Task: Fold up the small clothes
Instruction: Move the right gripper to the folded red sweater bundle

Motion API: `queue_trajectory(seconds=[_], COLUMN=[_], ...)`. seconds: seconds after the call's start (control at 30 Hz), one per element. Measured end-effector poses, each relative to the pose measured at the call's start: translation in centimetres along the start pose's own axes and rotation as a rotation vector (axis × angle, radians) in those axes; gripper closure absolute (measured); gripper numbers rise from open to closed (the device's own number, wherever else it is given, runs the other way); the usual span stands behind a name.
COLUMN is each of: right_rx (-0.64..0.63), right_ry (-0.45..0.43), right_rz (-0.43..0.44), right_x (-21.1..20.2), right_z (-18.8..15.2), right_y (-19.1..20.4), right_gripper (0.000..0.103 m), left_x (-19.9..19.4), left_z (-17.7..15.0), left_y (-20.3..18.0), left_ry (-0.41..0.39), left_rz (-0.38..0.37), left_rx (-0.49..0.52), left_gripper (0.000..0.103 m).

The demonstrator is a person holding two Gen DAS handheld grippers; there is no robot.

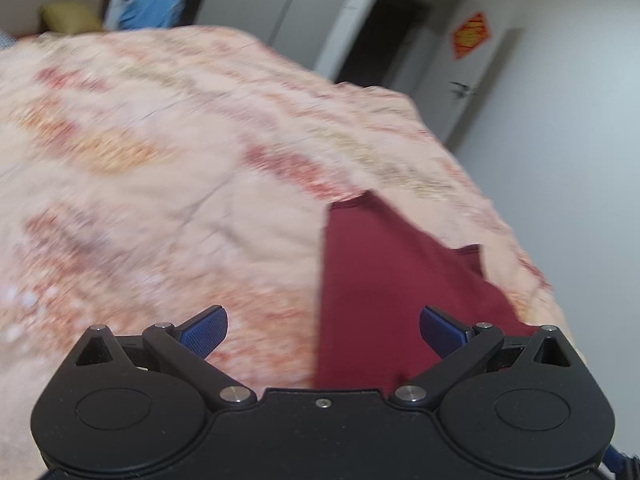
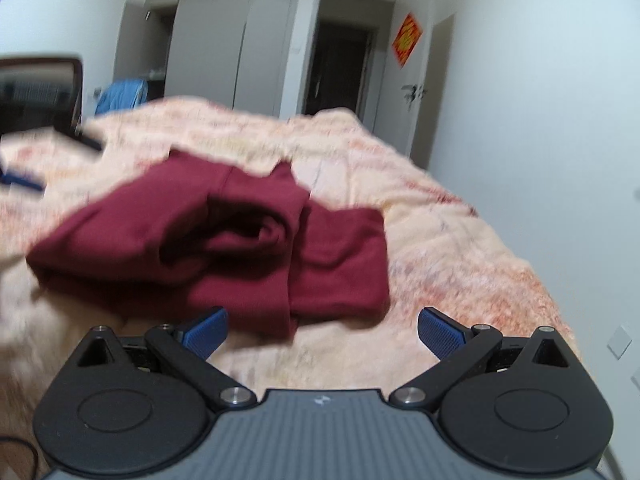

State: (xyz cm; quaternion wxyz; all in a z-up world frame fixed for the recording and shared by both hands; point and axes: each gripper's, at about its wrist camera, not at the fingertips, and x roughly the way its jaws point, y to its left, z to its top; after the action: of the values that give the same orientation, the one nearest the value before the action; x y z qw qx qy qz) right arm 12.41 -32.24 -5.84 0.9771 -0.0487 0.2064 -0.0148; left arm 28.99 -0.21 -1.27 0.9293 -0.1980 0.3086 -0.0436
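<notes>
red door sign [image 2: 407, 40], writing unreadable

Floral bedspread [image 2: 440, 240], red door decoration [image 2: 407, 40], blue cloth [image 1: 154, 10]

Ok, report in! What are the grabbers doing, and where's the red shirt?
Left hand-held gripper open, empty. Right hand-held gripper open, empty. Dark red garment part-folded on the bedspread, untouched. Nothing in the way.
</notes>
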Motion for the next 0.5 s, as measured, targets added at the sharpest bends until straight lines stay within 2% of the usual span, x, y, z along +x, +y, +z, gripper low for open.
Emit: queue_trajectory(seconds=[0.13,0.27,0.5], right_rx=[0.11,0.233,0.426], right_ry=[-0.051,-0.029,0.003], right_rz=[0.061,0.168,0.338], right_x=[-0.4,0.8,4.0], right_z=[0.9,2.2,3.9], right_y=[-1.0,-1.8,-2.4], right_gripper=[0.0,0.0,0.0], left_x=[0.7,1.4,1.5], left_z=[-0.5,-1.3,-1.8], left_y=[1.7,2.1,2.0], left_ry=[0.037,0.072,0.072], left_rz=[0.047,0.059,0.062], left_rx=[-0.027,-0.023,-0.007], left_gripper=[0.001,0.001,0.001])
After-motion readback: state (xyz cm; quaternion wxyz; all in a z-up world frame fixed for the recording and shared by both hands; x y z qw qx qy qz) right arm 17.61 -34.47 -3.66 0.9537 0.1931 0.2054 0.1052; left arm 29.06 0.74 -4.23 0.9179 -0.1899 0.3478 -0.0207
